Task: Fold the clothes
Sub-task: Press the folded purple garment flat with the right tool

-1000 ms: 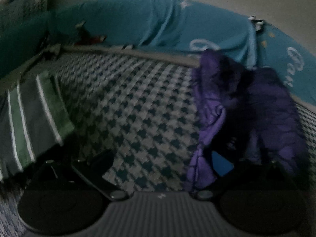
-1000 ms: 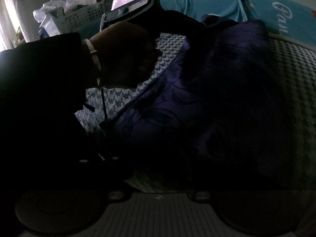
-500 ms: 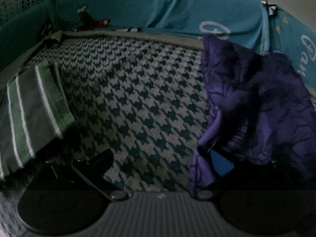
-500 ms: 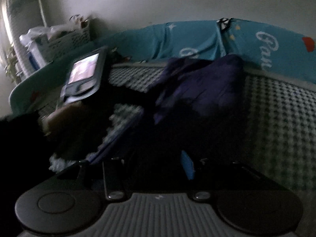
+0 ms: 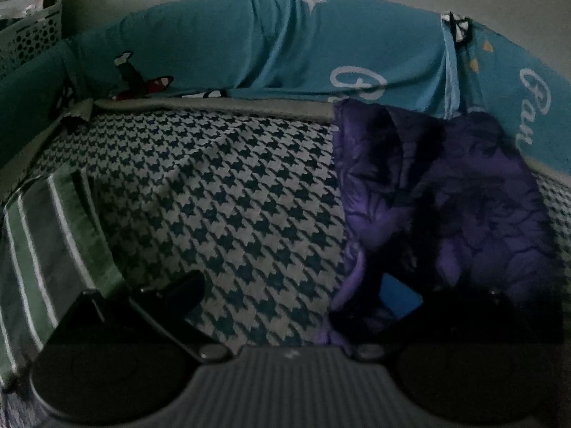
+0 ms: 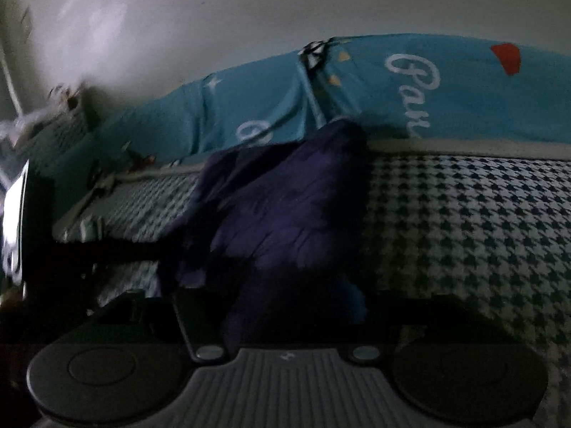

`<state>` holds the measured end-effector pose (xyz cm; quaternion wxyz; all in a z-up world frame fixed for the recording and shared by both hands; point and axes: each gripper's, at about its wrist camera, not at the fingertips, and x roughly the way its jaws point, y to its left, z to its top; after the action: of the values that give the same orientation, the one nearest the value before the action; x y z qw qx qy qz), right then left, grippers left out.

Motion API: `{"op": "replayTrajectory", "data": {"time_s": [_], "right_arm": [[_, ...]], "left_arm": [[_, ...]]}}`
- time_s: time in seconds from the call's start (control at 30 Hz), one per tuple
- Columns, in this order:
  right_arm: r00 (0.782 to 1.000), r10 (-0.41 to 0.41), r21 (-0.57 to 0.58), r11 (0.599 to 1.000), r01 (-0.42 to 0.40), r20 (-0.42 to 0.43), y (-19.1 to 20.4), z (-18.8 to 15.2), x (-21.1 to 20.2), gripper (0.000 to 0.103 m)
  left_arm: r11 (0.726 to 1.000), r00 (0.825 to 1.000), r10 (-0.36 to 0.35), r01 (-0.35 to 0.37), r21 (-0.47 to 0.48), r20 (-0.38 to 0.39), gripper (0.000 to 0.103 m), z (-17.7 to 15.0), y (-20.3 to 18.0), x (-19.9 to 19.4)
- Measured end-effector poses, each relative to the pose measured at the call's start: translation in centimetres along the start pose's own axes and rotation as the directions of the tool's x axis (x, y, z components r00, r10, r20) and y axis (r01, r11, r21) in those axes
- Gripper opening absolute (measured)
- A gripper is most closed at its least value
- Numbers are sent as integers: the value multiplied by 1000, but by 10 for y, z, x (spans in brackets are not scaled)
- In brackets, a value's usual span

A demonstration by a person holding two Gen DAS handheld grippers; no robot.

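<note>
A purple patterned garment (image 5: 446, 196) lies crumpled on the houndstooth bed cover (image 5: 232, 196), on the right of the left wrist view. Its near edge drapes over the blue-padded right finger of my left gripper (image 5: 285, 299), whose jaws stand wide apart with bare cover between them. In the right wrist view the same garment (image 6: 278, 207) runs from the teal bumper down into my right gripper (image 6: 271, 306). That gripper's jaws are opening with a fold of the cloth between them. A folded green cloth with white stripes (image 5: 43, 242) lies at the left.
A teal padded bumper with white lettering (image 5: 285, 46) lines the far edge of the bed, a pale wall behind it. A perforated basket (image 5: 28, 35) stands at the far left corner. The left gripper's lit screen (image 6: 10, 221) shows at the right view's left edge.
The right view has swung right, off the person's hand and onto the garment and cover, and its jaws stand wider. The left view has shifted a little; the garment still drapes its right finger.
</note>
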<state>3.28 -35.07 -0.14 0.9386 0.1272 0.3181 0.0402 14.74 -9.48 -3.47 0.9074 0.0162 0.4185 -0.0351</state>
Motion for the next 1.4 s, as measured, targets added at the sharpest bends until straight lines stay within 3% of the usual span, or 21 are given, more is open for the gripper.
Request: {"op": "replayTrajectory", "data": {"time_s": [0.5,0.9,1.4], "right_arm": [[999,-47,175,984,41,26,-52,45,61,66],[999,23,321,947,-34,37,-84,68,102,66],[993,115,371,922,-112,14,-94,71,140,67]], "left_arm": [[1000,997,-8,8,-3,-71,103,3,-1,22],[1000,997,-19,18,-16,-79,103,3,1,22],[999,996,-38,37,-15,-86,103,2,4,24]]}}
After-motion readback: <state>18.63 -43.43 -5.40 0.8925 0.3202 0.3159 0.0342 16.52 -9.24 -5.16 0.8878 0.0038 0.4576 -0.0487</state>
